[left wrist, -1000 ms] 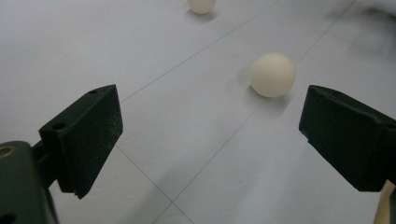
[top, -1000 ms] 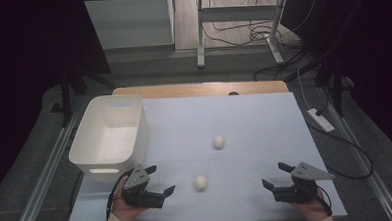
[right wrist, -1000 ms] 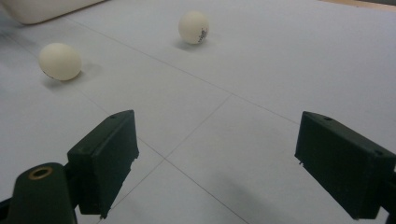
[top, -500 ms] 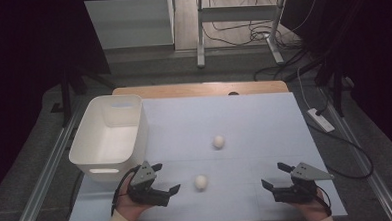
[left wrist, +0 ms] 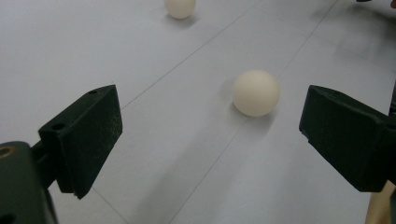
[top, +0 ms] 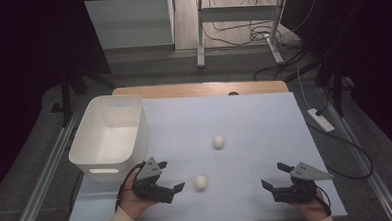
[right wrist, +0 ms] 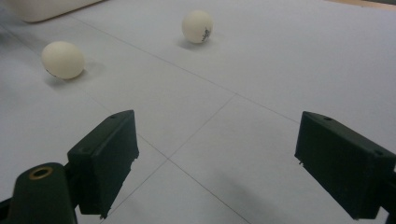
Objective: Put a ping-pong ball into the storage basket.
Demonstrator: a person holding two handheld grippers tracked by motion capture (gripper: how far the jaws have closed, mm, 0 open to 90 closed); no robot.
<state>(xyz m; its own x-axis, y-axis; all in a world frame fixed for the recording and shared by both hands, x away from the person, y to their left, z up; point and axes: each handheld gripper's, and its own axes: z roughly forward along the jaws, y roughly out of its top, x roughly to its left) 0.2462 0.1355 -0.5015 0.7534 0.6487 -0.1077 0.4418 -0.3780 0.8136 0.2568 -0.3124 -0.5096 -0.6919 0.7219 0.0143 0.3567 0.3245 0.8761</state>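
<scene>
High view — left gripper [top: 173, 189], jaws apart, near egg [top: 201, 182].

1. Near egg [top: 201, 182]: off-white, smooth, intact, lying on the pale desk [top: 244, 123] toward its front edge, left of centre.
2. Far egg [top: 218, 141]: off-white with a small dark mark, resting mid-desk, well apart from the near egg.

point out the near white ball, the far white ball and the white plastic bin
near white ball [top: 201, 182], high view, its top
far white ball [top: 218, 141], high view, its middle
white plastic bin [top: 88, 158], high view, front rim
</scene>
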